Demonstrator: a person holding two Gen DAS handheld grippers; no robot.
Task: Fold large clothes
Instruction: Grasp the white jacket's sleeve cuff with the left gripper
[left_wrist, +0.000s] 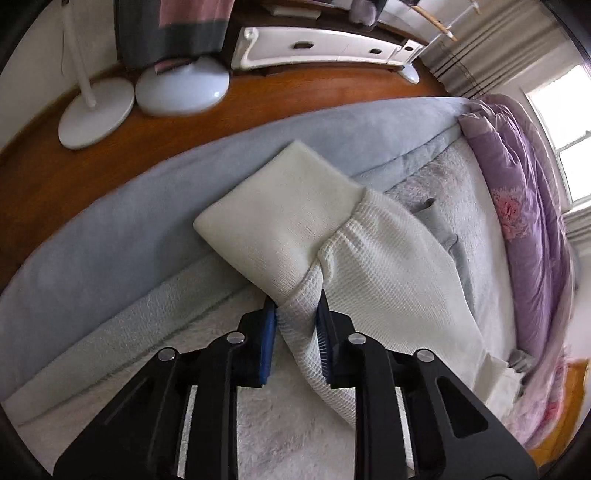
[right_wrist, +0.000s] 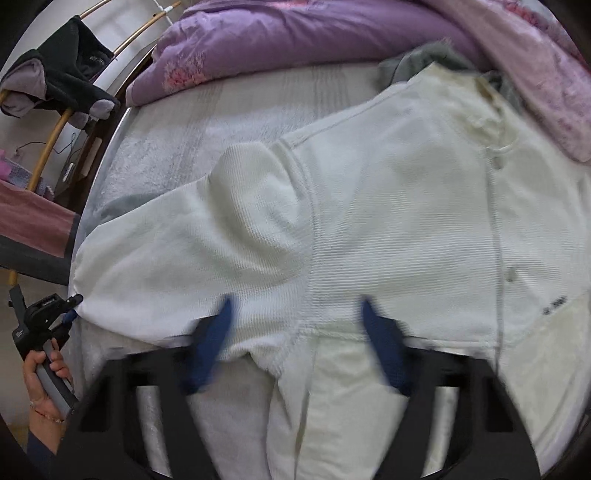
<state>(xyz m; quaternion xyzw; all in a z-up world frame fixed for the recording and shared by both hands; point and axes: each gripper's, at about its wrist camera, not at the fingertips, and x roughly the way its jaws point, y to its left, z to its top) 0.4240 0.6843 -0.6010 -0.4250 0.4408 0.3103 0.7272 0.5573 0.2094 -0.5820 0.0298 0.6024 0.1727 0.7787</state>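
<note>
A large white waffle-knit garment (right_wrist: 388, 229) lies spread on the bed. My left gripper (left_wrist: 295, 317) is shut on its sleeve (left_wrist: 354, 280) just behind the smooth ribbed cuff (left_wrist: 280, 218), holding it above the bed's edge. The left gripper also shows in the right wrist view (right_wrist: 70, 306), at the sleeve's end on the far left. My right gripper (right_wrist: 299, 325) is open, its blue fingers (right_wrist: 218, 332) wide apart over the garment near the underarm seam. It holds nothing.
A purple quilt (right_wrist: 295, 40) lies along the far side of the bed. A grey garment (right_wrist: 417, 62) sits by the white one's collar. The white fluffy bed cover (left_wrist: 280, 424) meets a blue-grey border (left_wrist: 129, 229). Two white lamp bases (left_wrist: 181, 88) stand on the wooden floor.
</note>
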